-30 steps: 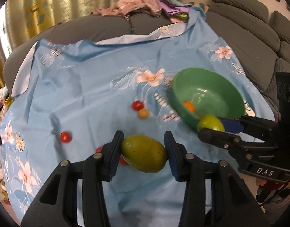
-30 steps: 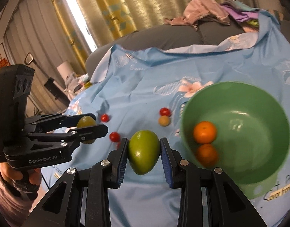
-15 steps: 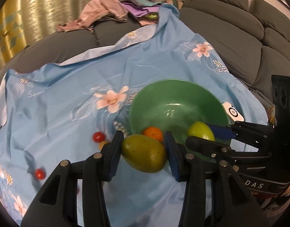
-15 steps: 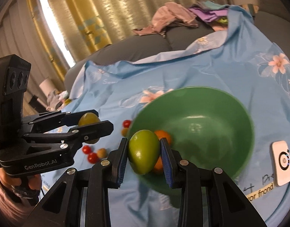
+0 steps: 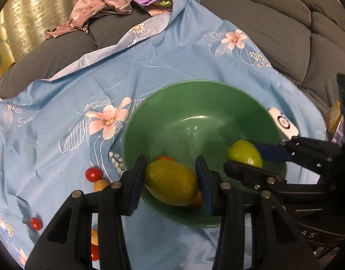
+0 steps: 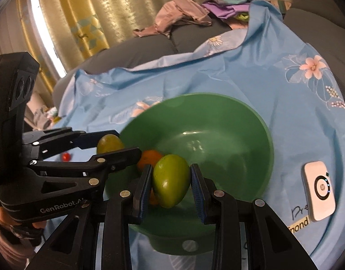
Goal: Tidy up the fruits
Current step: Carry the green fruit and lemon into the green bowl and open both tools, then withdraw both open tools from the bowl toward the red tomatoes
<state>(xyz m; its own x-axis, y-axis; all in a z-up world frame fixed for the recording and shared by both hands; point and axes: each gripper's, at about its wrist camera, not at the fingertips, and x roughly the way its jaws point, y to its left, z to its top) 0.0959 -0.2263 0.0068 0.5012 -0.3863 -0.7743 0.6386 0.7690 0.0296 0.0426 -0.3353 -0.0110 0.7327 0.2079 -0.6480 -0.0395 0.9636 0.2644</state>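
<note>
Left tool [image 5: 171,183]: clenched on a yellow-green mango [image 5: 172,184], held over the near rim of the green bowl [image 5: 195,94].
Right tool [image 6: 171,180]: clenched on a green mango [image 6: 171,180], held over the same bowl's near side, just beside the left tool.
In the bowl: two oranges [image 6: 149,157], partly hidden behind the held fruit.
Loose fruit: cherry tomatoes [image 5: 93,173] and small yellow fruit [image 5: 100,184] on the blue floral sheet [image 5: 149,67], left of the bowl.
Around: white device [image 6: 319,193] right of the bowl; crumpled clothes [image 5: 98,9] on the grey sofa [image 5: 273,27].
</note>
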